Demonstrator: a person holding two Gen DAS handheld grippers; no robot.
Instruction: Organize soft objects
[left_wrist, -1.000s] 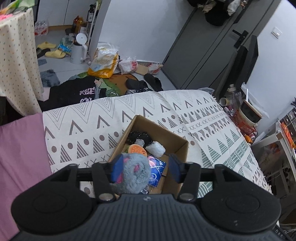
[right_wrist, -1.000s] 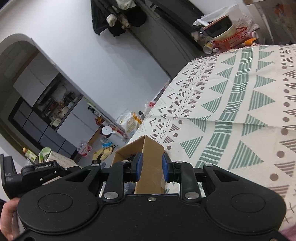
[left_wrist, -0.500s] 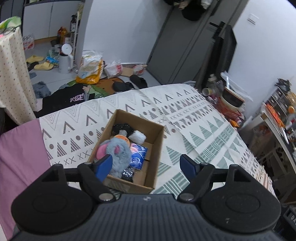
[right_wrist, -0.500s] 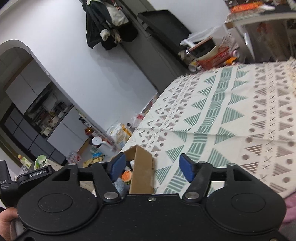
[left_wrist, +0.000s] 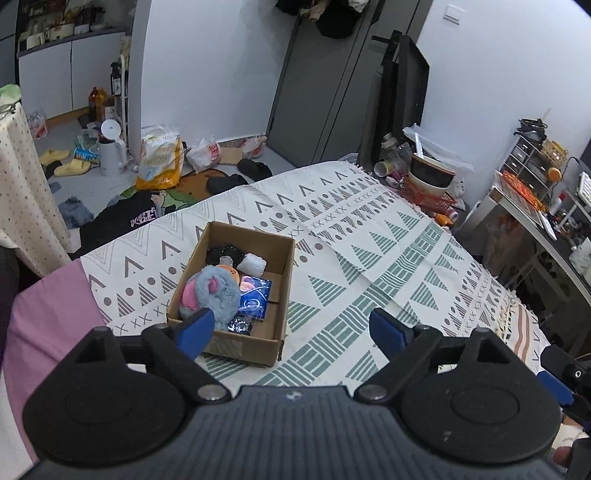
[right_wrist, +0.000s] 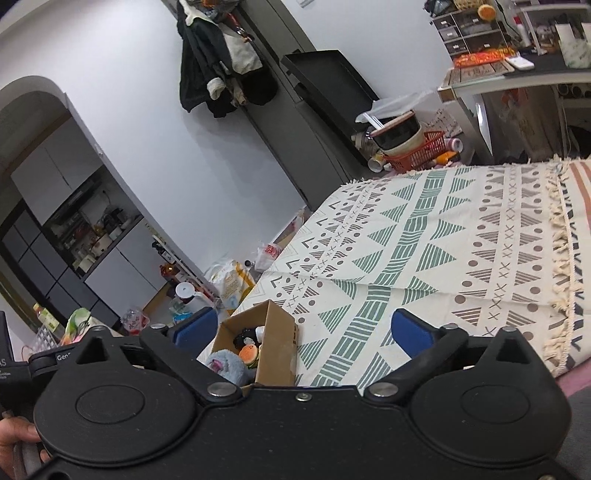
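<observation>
A brown cardboard box (left_wrist: 284, 266) sits on the patterned blanket (left_wrist: 388, 258) of a bed. Inside it lie a grey-blue plush with pink ears (left_wrist: 210, 291), an orange round toy (left_wrist: 227, 267), a white soft piece (left_wrist: 253, 263), a black item (left_wrist: 221, 253) and a blue space-print packet (left_wrist: 255, 295). My left gripper (left_wrist: 291, 332) hangs open above and in front of the box, holding nothing. My right gripper (right_wrist: 303, 332) is open too, raised over the box (right_wrist: 279, 350), with the plush (right_wrist: 229, 365) visible between its fingers.
A pink sheet (left_wrist: 48, 314) shows at the bed's left edge. Bags, slippers and clothes litter the floor (left_wrist: 147, 173) beyond the bed. A red basket with bowls (left_wrist: 430, 181) stands at the far corner. A person's hand (right_wrist: 18, 439) holds the other gripper's handle at lower left.
My left gripper let go of the grey plush into the box, opened wide and pulled up and back. My right gripper released the box wall, opened and rose away.
</observation>
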